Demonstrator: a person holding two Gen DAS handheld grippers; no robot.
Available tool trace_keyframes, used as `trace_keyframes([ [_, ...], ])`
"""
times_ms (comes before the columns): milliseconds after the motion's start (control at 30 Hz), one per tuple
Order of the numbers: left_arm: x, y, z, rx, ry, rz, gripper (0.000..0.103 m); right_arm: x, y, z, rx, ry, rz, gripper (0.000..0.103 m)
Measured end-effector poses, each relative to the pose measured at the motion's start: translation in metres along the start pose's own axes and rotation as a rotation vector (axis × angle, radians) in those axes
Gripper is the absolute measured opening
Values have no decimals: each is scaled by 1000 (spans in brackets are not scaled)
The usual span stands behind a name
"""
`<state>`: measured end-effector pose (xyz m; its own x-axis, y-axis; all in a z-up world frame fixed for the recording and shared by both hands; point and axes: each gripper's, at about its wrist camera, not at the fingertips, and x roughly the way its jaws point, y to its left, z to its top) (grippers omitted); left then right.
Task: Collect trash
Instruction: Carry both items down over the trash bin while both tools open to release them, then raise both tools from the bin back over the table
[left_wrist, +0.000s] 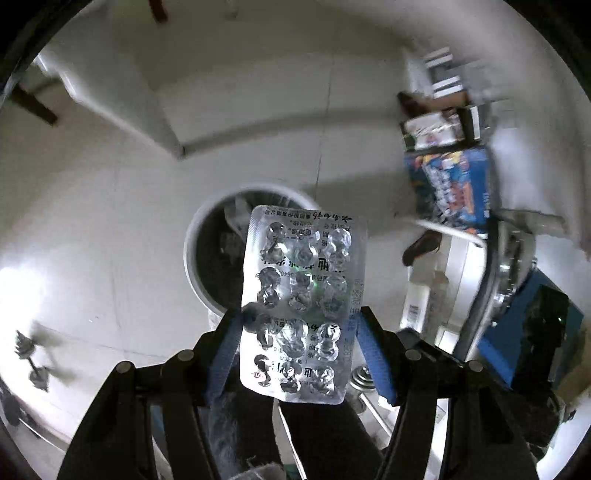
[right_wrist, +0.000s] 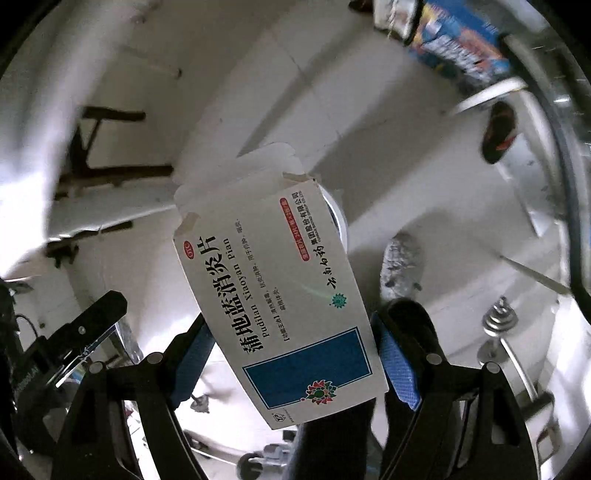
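In the left wrist view my left gripper (left_wrist: 300, 328) is shut on an emptied silver pill blister sheet (left_wrist: 306, 291), its blue pads pressing the sheet's two long edges. Beyond and below the sheet stands a white round waste bin (left_wrist: 207, 236) with a dark inside, on the pale floor. In the right wrist view my right gripper (right_wrist: 291, 336) is shut on a white and blue medicine carton (right_wrist: 280, 295) with its end flap open. The carton hides most of the bin; only a piece of the white bin rim (right_wrist: 338, 214) shows behind it.
A blue printed box (left_wrist: 450, 188) and stacked items (left_wrist: 436, 125) sit on shelving at the right. A white cabinet (left_wrist: 122, 88) stands at the back left. A dark shoe (right_wrist: 498, 129), a grey slipper (right_wrist: 400, 269) and a metal spring stand (right_wrist: 498, 321) are on the floor.
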<state>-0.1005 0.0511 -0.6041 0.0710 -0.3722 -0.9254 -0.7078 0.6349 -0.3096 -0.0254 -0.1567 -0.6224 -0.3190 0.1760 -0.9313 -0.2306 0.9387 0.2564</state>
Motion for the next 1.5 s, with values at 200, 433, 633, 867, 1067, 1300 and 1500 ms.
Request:
trace_keyframes([
  [200, 59, 51, 4, -39, -3, 56, 88, 111, -10, 34, -1, 61, 47, 87],
  [433, 66, 73, -14, -37, -36, 231, 97, 158, -7, 39, -102, 72, 24, 103],
  [633, 34, 64, -35, 11, -137, 331, 97, 140, 7, 23, -221, 20, -162, 103],
  [867, -6, 46, -53, 43, -154, 312, 97, 94, 27, 1, -297, -52, -289, 103],
  [1067, -45, 24, -71, 53, -171, 313, 97, 39, 35, -20, -302, -91, -308, 103],
  [1300, -109, 1, -103, 68, -187, 293, 97, -40, 57, -53, -338, -126, -301, 103],
  [1500, -175, -16, -126, 70, -217, 269, 97, -120, 79, -85, -348, -144, -280, 103],
])
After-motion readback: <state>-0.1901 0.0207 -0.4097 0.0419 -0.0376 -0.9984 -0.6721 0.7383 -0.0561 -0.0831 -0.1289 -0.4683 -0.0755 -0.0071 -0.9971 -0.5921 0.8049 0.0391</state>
